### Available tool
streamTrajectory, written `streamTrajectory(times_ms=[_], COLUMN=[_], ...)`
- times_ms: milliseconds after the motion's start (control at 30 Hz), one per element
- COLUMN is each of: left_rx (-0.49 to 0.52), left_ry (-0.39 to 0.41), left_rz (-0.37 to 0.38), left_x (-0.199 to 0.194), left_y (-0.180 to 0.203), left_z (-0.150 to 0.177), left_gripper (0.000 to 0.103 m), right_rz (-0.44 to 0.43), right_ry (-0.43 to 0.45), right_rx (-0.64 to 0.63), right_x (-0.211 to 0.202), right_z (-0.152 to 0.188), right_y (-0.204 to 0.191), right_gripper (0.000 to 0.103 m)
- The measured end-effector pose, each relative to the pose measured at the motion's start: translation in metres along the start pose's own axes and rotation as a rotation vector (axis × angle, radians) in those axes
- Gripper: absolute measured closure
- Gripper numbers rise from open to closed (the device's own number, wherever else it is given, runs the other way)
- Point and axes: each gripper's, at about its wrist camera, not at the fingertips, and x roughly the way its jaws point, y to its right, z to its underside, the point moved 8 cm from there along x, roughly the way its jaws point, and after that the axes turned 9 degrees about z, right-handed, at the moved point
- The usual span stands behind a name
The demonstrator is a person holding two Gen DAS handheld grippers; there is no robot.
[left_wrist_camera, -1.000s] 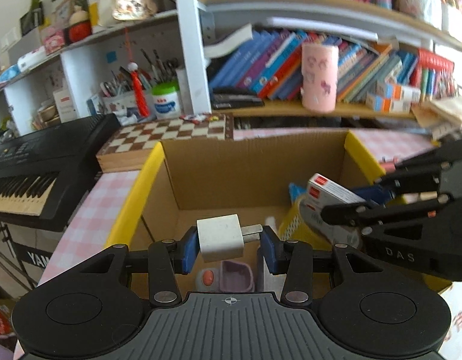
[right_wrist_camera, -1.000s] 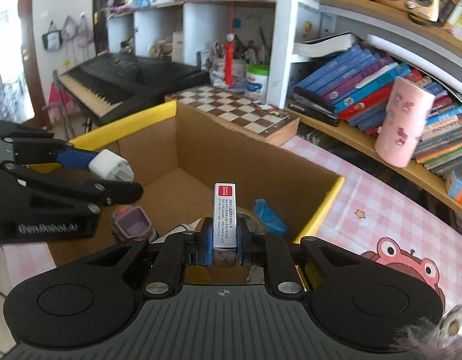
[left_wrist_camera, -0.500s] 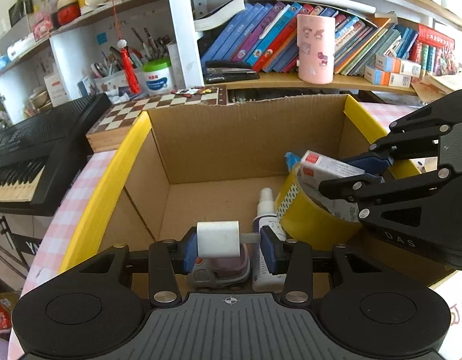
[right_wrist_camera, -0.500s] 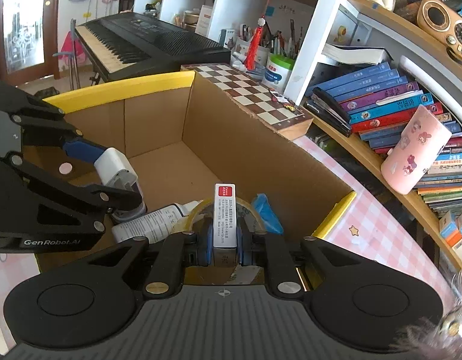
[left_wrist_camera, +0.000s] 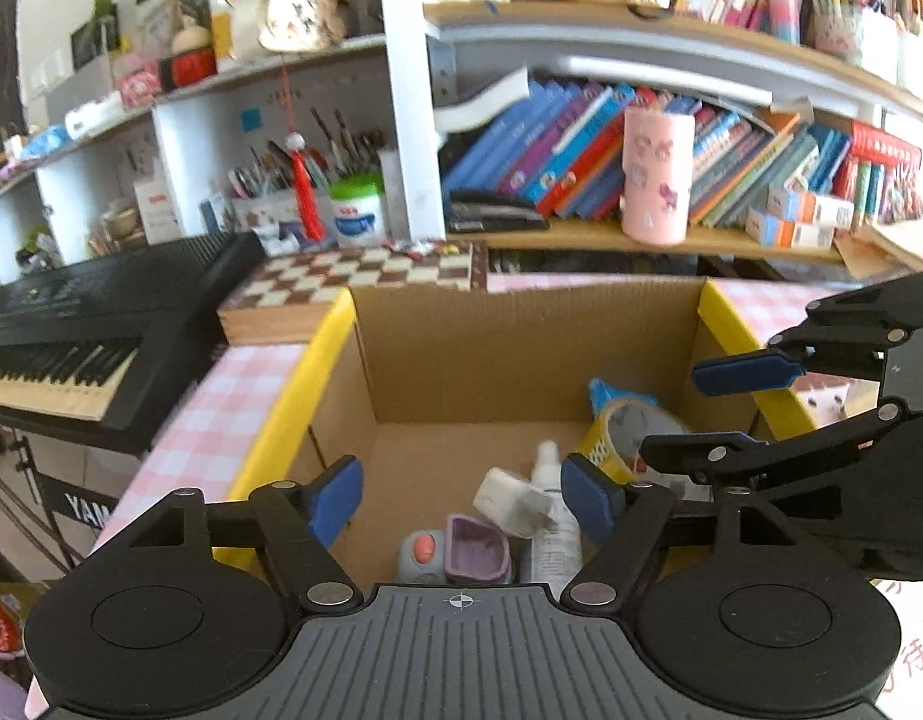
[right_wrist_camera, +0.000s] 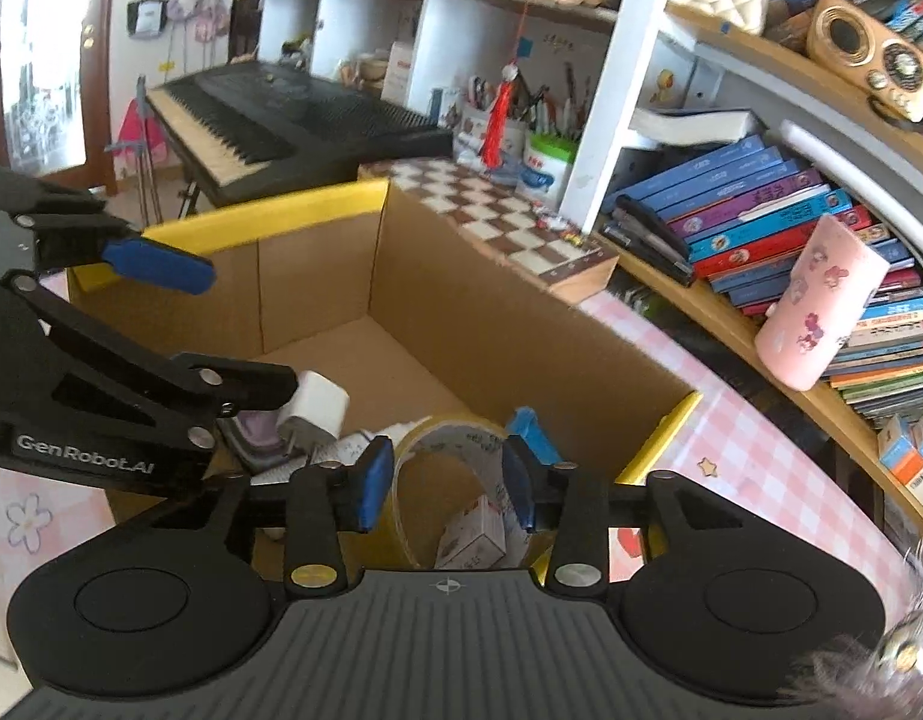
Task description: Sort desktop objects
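A cardboard box (left_wrist_camera: 521,354) with yellow rim tape stands on the pink checked table. My left gripper (left_wrist_camera: 461,501) is open and empty above the box. Below it a white charger plug (left_wrist_camera: 509,501) lies on a white spray bottle (left_wrist_camera: 551,516) and a purple toy (left_wrist_camera: 476,555); the plug also shows in the right wrist view (right_wrist_camera: 314,408). My right gripper (right_wrist_camera: 443,483) is open and empty above a yellow tape roll (right_wrist_camera: 455,438). A small red and white carton (right_wrist_camera: 476,534) lies inside the roll.
A chessboard (left_wrist_camera: 353,291) lies behind the box and a black keyboard (left_wrist_camera: 89,324) stands to the left. A pink cup (left_wrist_camera: 656,174) and books sit on the shelf behind. A blue item (right_wrist_camera: 530,429) lies in the box's far corner.
Both grippers have opened. The charger plug dropped from my left gripper into the box. The red and white carton dropped from my right gripper into the tape roll.
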Motion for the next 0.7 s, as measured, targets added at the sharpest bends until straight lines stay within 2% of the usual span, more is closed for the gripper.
streamTrajectory(times_ms=[200, 700], left_rx=[-0.021, -0.042], left_ry=[0.067, 0.152], left_rz=[-0.008, 0.015], left_x=[-0.027, -0.085], left_y=[0.001, 0.003], left_z=[-0.007, 0.0], left_gripper=[0.02, 0.018], right_rz=[0.041, 0.165], right_ry=[0.067, 0.155], right_rx=[0.052, 0.206], right_x=[-0.025, -0.091], right_z=[-0.006, -0.002], right_y=[0.004, 0.01], right_gripper=[0.055, 0.05])
